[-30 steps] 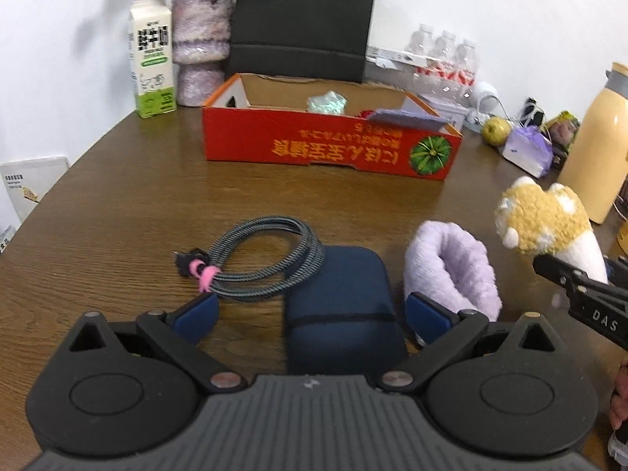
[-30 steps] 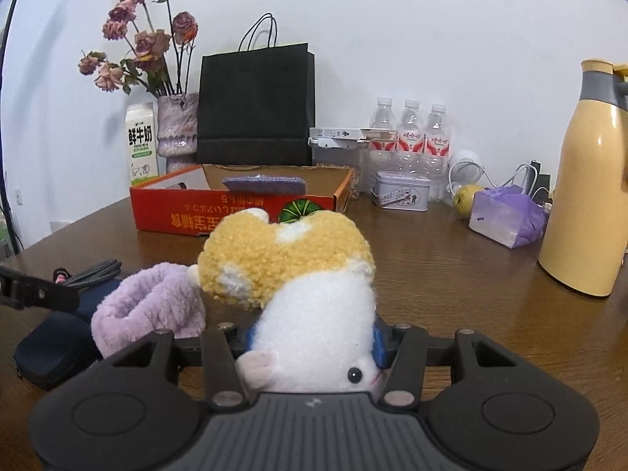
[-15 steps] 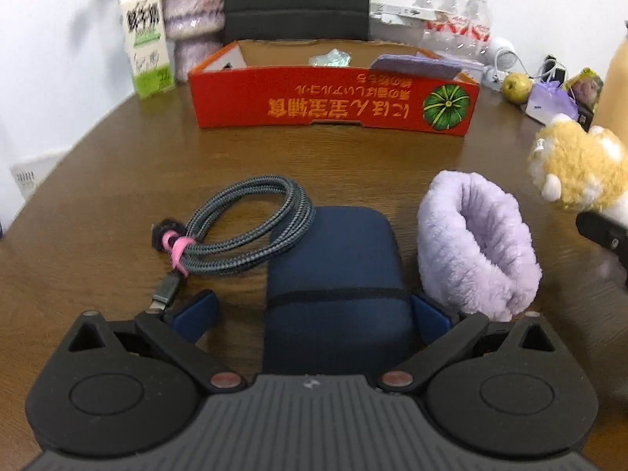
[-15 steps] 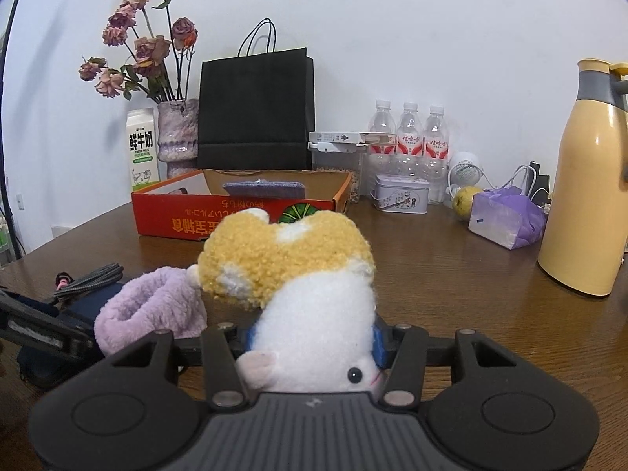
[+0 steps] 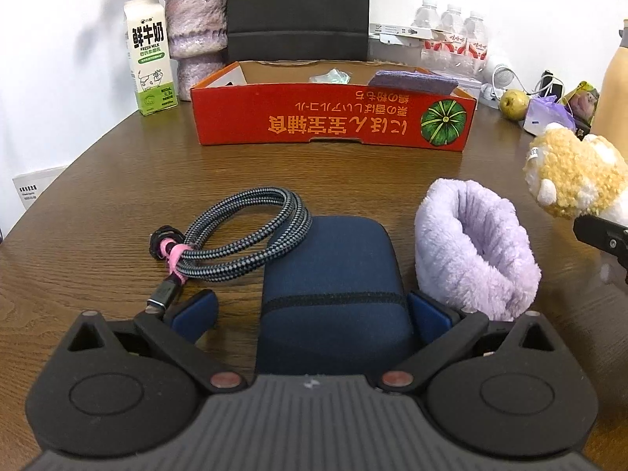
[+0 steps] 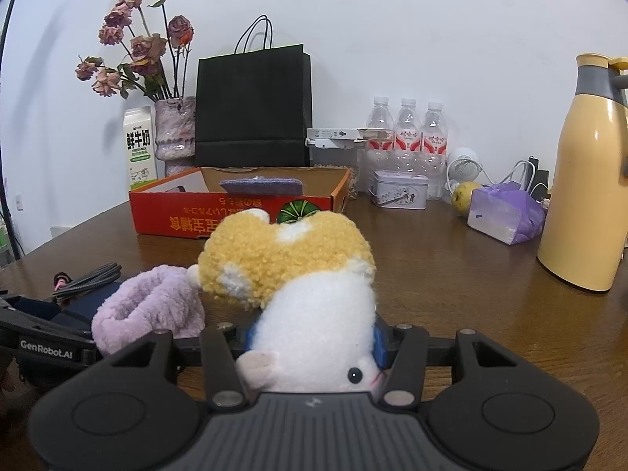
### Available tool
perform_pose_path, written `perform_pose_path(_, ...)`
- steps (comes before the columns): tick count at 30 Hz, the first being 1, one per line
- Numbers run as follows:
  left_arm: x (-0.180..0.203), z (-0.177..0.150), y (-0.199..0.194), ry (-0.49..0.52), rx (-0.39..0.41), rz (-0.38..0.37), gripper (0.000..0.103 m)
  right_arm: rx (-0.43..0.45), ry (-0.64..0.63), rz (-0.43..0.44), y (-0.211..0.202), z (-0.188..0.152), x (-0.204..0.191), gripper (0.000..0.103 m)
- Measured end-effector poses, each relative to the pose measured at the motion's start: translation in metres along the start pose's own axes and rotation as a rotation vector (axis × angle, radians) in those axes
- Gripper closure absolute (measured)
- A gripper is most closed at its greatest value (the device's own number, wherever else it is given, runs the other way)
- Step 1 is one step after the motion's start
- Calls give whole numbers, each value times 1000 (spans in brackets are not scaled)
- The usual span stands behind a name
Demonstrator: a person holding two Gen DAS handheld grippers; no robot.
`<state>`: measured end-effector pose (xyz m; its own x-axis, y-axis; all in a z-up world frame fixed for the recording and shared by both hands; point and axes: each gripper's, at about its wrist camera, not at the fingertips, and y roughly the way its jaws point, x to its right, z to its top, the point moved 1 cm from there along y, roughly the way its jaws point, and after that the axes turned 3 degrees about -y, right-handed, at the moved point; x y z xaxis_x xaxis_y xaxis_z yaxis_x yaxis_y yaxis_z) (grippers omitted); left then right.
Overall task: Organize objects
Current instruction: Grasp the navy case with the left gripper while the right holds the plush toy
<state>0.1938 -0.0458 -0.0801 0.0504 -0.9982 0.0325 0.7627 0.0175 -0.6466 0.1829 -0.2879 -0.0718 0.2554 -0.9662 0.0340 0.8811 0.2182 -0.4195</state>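
A navy blue zip case (image 5: 333, 274) lies flat on the wooden table (image 5: 117, 180). My left gripper (image 5: 314, 312) stands open astride its near end, the left pad clear of it and the right pad close beside it. A coiled braided cable (image 5: 243, 235) rests against the case's left side, and a lilac fluffy band (image 5: 471, 243) stands to its right. My right gripper (image 6: 314, 339) is shut on a yellow and white plush toy (image 6: 298, 274), held just above the table, right of the band. An open red cardboard box (image 5: 333, 117) sits farther back.
Behind the box stand a milk carton (image 5: 151, 55), a vase of dried flowers (image 5: 196, 35) and a black paper bag (image 5: 298, 8). To the right are water bottles (image 6: 408, 137), a tin (image 6: 400, 194), a pear (image 6: 463, 198), a purple tissue pack (image 6: 506, 216) and a tall yellow flask (image 6: 585, 196).
My left gripper has come down and forward, so the navy case now lies deeper between its open fingers. The right gripper and its plush toy have stayed put.
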Motion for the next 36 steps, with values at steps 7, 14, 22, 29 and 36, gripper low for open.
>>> perform_pose_path(7, 4, -2, -6, 25, 34, -31, 27, -7, 7, -14, 0, -1, 1, 53)
perform_pose_path(14, 1, -5, -13, 2, 55, -70, 33, -19, 17, -33, 2, 0, 3, 53)
perform_pose_path(22, -2, -9, -22, -10, 79, -113, 38, -23, 20, -47, 2, -2, 3, 53)
perform_pose_path(29, 3, -13, -37, 21, 133, -137, 40, -14, 33, -42, -5, -5, 1, 53)
perform_pose_path(36, 4, -8, -56, 16, 176, -175, 40, 16, 39, -35, -12, -4, -2, 53)
